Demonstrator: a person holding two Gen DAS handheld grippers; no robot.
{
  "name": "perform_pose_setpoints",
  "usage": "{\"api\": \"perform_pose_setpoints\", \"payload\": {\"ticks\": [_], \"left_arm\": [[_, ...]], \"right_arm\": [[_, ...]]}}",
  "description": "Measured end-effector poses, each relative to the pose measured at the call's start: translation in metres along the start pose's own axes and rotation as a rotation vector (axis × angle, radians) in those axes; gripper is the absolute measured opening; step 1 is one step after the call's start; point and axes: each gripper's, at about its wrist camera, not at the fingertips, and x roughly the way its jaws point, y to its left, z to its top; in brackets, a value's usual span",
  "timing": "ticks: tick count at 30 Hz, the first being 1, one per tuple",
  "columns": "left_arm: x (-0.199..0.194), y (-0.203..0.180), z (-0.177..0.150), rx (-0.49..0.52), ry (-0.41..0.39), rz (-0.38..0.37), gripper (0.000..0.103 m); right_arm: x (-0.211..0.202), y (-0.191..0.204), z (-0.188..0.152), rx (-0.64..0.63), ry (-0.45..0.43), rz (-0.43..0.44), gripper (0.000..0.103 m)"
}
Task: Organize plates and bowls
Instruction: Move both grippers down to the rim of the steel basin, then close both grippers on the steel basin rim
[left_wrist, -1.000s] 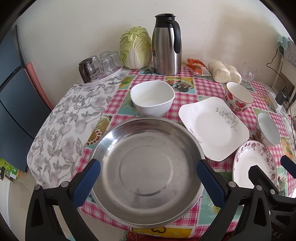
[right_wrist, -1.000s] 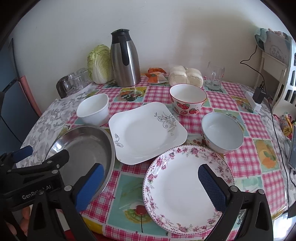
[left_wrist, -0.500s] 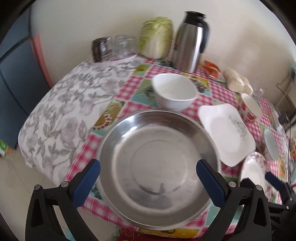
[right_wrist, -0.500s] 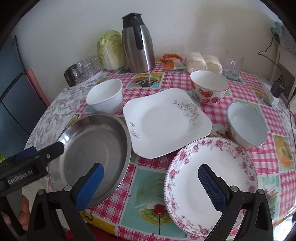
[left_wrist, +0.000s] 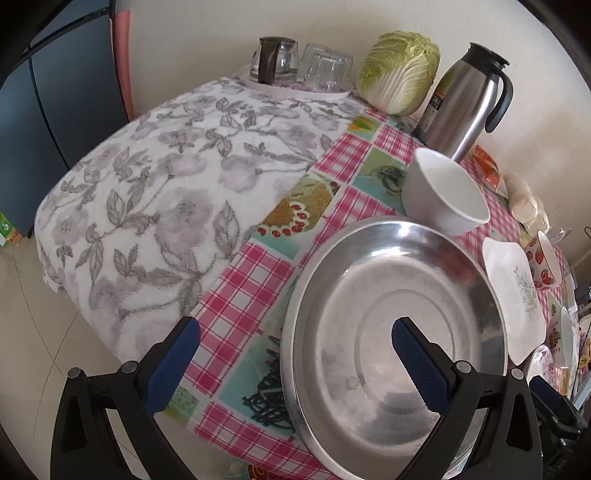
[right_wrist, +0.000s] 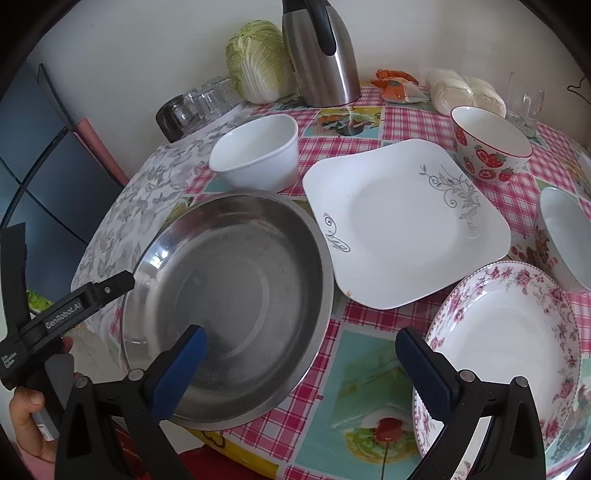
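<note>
A wide steel basin (left_wrist: 391, 332) (right_wrist: 229, 280) sits at the table's near-left edge. My left gripper (left_wrist: 295, 354) is open; the basin's left rim lies between its fingers, with the right finger (left_wrist: 417, 354) over the inside. From the right wrist view, one left finger (right_wrist: 110, 286) reaches that rim. My right gripper (right_wrist: 303, 369) is open, its left finger over the basin's near rim, its right finger by the floral plate (right_wrist: 509, 350). A square white plate (right_wrist: 402, 221), a white bowl (right_wrist: 258, 151), a strawberry bowl (right_wrist: 487, 147) and another bowl (right_wrist: 565, 236) stand behind.
A steel thermos jug (right_wrist: 321, 51), a cabbage (right_wrist: 258, 59), upturned glasses (left_wrist: 295, 66), wrapped food (right_wrist: 465, 92) and a glass (right_wrist: 524, 99) line the wall side. A floral cloth (left_wrist: 166, 184) covers the table's left part. A hand (right_wrist: 29, 413) holds the left gripper.
The left gripper has swung left, so the basin now sits right of centre with its rim between the fingers. The right gripper has shifted left and closer to the basin.
</note>
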Motion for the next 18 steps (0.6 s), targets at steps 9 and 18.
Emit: {"api": "perform_pose_setpoints", "payload": {"ticks": [9, 18], "left_arm": [[0.017, 0.0, -0.003, -0.012, 0.071, -0.009, 0.102], [0.03, -0.001, -0.003, -0.007, 0.121, -0.015, 0.066]], "right_arm": [[0.01, -0.007, -0.001, 0.027, 0.014, 0.053, 0.1], [0.025, -0.023, -0.002, 0.095, 0.046, 0.04, 0.064]]}}
